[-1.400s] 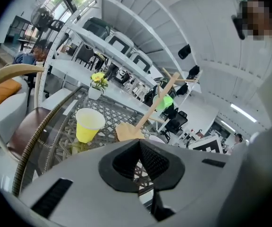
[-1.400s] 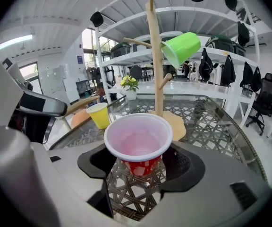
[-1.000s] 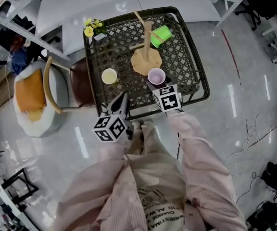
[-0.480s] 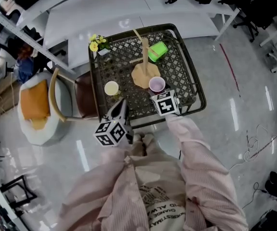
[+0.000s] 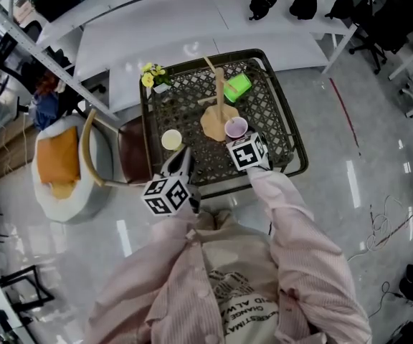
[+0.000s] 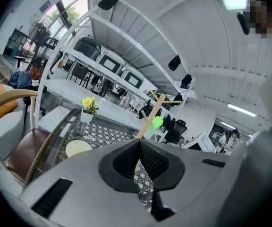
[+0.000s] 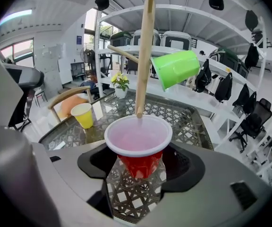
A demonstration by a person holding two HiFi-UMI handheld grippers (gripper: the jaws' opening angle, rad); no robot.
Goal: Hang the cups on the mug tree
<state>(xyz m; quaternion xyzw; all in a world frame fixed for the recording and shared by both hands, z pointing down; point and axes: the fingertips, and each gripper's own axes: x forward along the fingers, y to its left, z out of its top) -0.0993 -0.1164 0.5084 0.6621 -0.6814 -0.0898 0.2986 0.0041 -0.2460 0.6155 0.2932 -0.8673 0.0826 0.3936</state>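
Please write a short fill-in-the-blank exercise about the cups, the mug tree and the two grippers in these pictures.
1. The hanging cup on the mug tree is ____.
2. The right gripper holds a cup whose outside is ____.
3. The left gripper has its jaws ____.
4. The yellow cup stands on the ____.
Missing words: green, red, shut, table.

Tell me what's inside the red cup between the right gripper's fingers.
Nothing shows inside the red cup: only its pale pinkish lining, seen from above. The near inner wall is hidden behind the rim.
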